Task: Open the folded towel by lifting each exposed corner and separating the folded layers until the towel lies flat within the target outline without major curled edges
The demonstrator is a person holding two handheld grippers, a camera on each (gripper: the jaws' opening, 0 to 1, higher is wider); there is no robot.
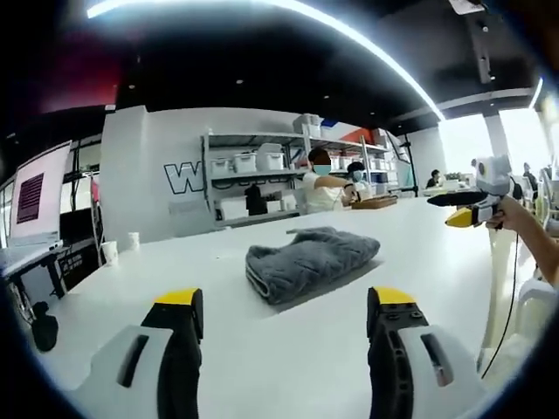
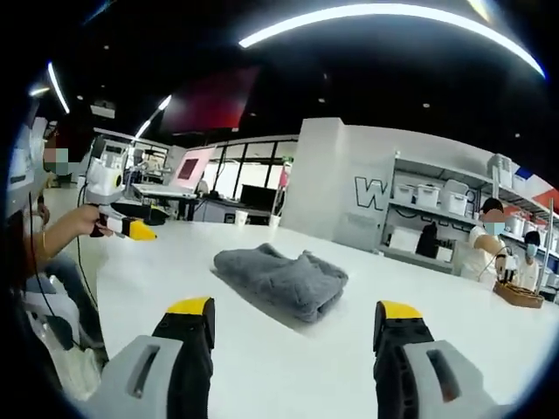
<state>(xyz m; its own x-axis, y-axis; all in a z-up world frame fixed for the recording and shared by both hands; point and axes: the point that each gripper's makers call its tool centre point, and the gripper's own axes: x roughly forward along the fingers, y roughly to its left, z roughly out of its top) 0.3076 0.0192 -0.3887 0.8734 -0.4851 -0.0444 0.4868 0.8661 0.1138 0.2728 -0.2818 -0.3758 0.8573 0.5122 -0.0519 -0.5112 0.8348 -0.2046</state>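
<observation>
The grey towel (image 1: 310, 260) sits folded mid-table (image 1: 262, 367), looks soft, floppy and light, so I'd pinch a loose top corner, while the left gripper (image 1: 286, 325) and right gripper (image 2: 295, 333) are both wide open, holding nothing.

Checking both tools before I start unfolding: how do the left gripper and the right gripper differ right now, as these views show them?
The left gripper sees the towel's stacked fold edges at the lower left of the bundle; the right gripper sees them at the lower right. The left gripper appears in the right gripper view at the left, while the right gripper appears in the left gripper view at the right. Both are open, yellow-tipped, empty and short of the folded towel.
</observation>
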